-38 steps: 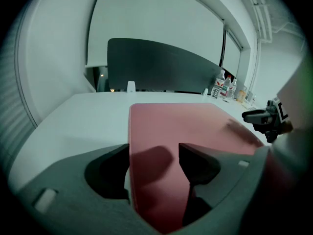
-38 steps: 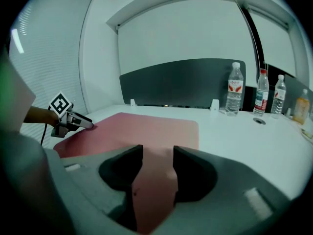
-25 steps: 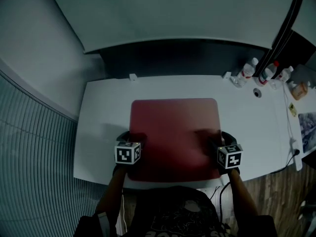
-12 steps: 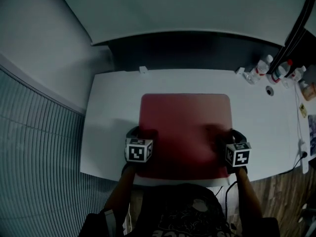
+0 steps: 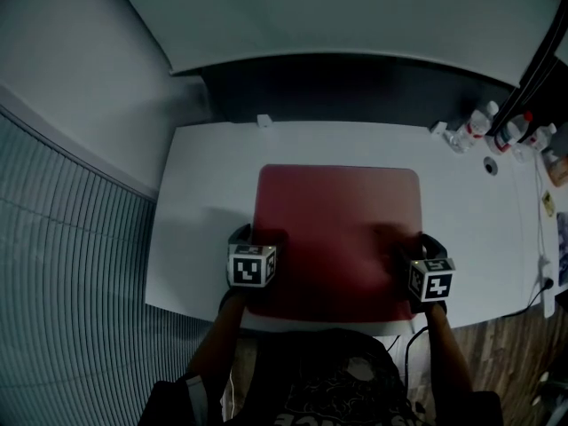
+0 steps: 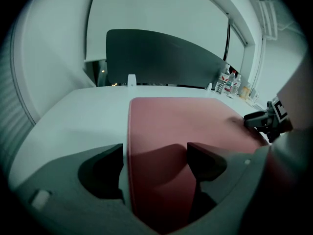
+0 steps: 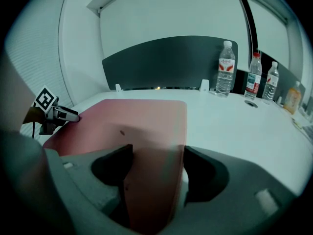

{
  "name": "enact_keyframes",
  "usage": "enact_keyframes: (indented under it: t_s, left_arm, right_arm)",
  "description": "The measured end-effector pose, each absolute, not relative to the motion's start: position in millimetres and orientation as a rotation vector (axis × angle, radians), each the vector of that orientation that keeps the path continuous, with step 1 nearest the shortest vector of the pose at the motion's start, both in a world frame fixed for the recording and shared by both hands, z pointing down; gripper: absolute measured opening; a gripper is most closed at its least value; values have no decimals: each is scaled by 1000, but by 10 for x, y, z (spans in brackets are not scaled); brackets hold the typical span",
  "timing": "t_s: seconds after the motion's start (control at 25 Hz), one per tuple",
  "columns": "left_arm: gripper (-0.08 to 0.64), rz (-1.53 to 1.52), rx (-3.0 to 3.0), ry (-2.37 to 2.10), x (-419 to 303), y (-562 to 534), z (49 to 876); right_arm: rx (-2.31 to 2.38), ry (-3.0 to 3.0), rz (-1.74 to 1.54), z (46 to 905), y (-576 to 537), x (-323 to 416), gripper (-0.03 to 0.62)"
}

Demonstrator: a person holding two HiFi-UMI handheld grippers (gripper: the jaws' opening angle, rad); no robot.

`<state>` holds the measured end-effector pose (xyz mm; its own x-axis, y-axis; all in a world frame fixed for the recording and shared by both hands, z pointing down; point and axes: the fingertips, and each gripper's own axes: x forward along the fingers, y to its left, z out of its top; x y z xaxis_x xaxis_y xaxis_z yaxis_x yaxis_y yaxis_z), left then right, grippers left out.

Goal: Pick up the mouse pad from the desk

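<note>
Red, round-cornered mouse pad (image 5: 339, 229) flat on desk (image 5: 200, 229)

Mouse pad (image 5: 339, 229) flat on bench (image 5: 204, 202). Left gripper (image 6: 155, 153) astride pad's left edge, right gripper (image 7: 157, 155) astride pad's right edge, both toward its near corners. Bottles (image 5: 484, 121) behind pad, far right. Partition panel (image 5: 355, 87) behind pad.

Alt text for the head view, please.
Seen from above, a red mouse pad lies flat on a white desk, the left tool at its left edge and the right tool at its right. The left tool's jaws have just been opening, the pad's edge between them.
</note>
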<state>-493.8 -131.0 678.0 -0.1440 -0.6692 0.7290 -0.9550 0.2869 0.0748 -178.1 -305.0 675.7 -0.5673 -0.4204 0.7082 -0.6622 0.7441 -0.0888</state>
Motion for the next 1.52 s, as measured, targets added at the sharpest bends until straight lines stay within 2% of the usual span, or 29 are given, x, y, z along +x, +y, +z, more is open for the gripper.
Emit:
enact_keyframes:
  t_s: [0.36,0.48,0.6,0.68,0.76,0.88,1.08,1.52]
  left_arm:
    - [379,550,1464,-1900,-4916,-1302,6763]
    - [363,538,1466,-1924,-4899,-1308,6723]
    - [266,549,1505,-1904,-4802,-1341,6719]
    - [173,578,1545,-1879,-4714,-1377,6713]
    - [129,601,1570,-1870,-4670,-1393,6711]
    - [108,569,1581,-1837,-4651,-1388,6705]
    - [78,507,1591,-1739,-4592,-1385,6709]
    - [74,430,1630,-1740,-4537,-1385,6452]
  right_arm:
    - [812,-2242,446,6748,-3042,-1796,319]
    - [811,-2236,438,6747,-3012,-1803,291]
    - [811,-2245,432,6737,-2990,-1818,262]
    - [803,-2250,429,6740,-2966,-1840,238]
    - [779,-2258,411,6734,-2921,-1876,201]
    - [734,-2268,343,6698,-2854,-1949,136]
    - [675,-2285,386,6700,-2806,-1972,77]
    - [647,-2367,408,6455,-2742,-2007,58]
